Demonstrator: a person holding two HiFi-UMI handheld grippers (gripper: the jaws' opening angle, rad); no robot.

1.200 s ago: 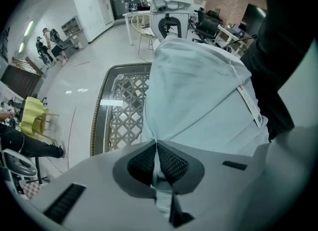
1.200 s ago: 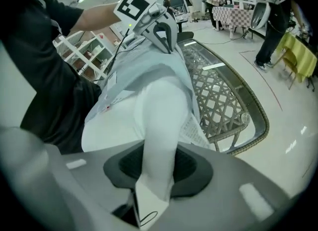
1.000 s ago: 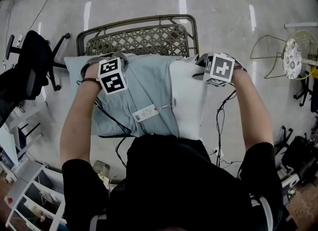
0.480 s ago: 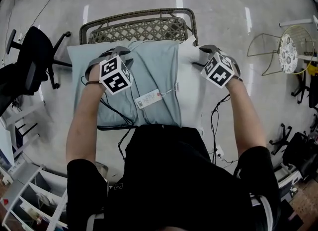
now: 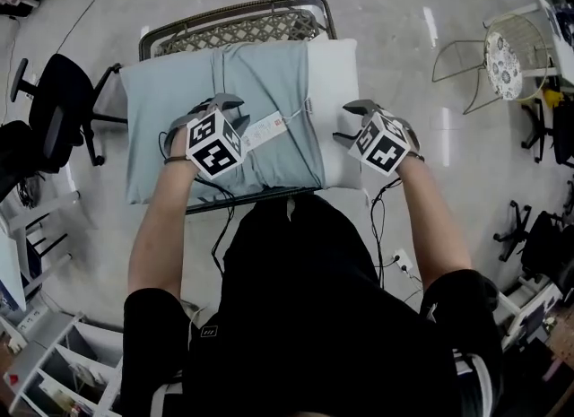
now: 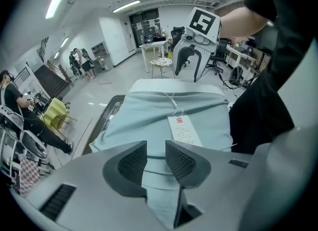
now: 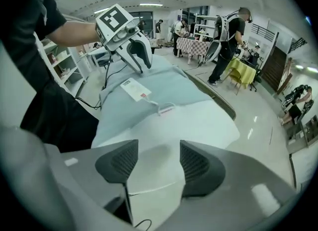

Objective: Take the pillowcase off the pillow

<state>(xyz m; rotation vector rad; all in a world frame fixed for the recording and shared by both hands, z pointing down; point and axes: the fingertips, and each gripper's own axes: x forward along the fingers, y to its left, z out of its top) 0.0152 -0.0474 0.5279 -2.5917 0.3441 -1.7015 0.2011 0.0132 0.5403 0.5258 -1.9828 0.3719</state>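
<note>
Head view shows the pale blue pillowcase (image 5: 224,92) covering most of the pillow (image 5: 334,70), whose white end lies bare at the picture's right. The two lie flat together on a woven-topped bench (image 5: 238,28) just in front of the person. A paper tag (image 5: 262,128) on a cord rests on the cloth near the case's open edge. The job looks barely begun: a strip of pillow is out, but the greater part sits inside the case and is not yet drawn free. The left gripper (image 6: 156,158) hovers over the pillowcase with its jaws a little apart, having just been opening. The cloth shows in the gap below them, but the pads do not press on it. The right gripper (image 7: 159,163) hangs over the bare white end, its jaws wider apart and likewise just opened, with the pillow seen between them and nothing pinched. With neither tool holding anything, a fresh grip on case and pillow seems needed before any further pull. Beyond the bench are shiny floor and a black office chair (image 5: 54,110) at the left.
</note>
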